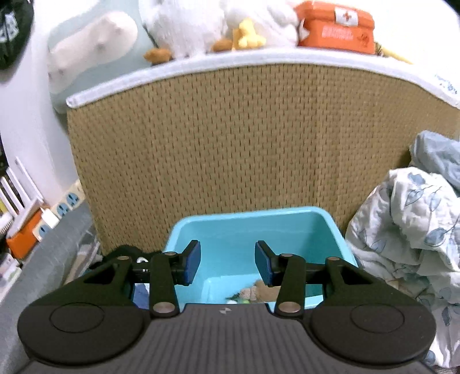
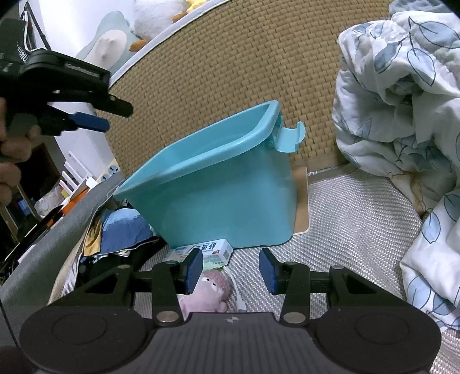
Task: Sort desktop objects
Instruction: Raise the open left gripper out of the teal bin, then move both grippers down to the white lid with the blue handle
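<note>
Blue pads, left gripper: set wide apart with nothing between them, hanging above the open mouth of the bin.
Blue pads, right gripper: also wide apart and empty, held low over the mesh mat, pointing toward the near wall of the bin.
Pink plush toy: lay on the mat just under and behind the right gripper's left pad, partly hidden by the finger.
White cable: ran along the mat beside the plush toy.
Small printed box: lay flat on the mat, touching or nearly touching the foot of the bin, just ahead of the right gripper.
Turquoise bin: stood upright on the mat against the woven panel; a hook-shaped tab stuck out from its right end in the right wrist view.
Bin contents: small brownish soft items and something green lay on the bin floor, too blurred to name.
Blue cloth bundle: crumpled left of the bin, near the grey ledge.
Silver mesh mat: covered the surface under the bin and box.
Woven panel: rose behind the bin, edged in white.
Floral quilt: heaped to the right, well apart from the bin.
Orange first-aid case: sat on top behind the panel, beside white plush toys.
Person's hand: gripped the left gripper's handle at the left edge of the right wrist view.
</note>
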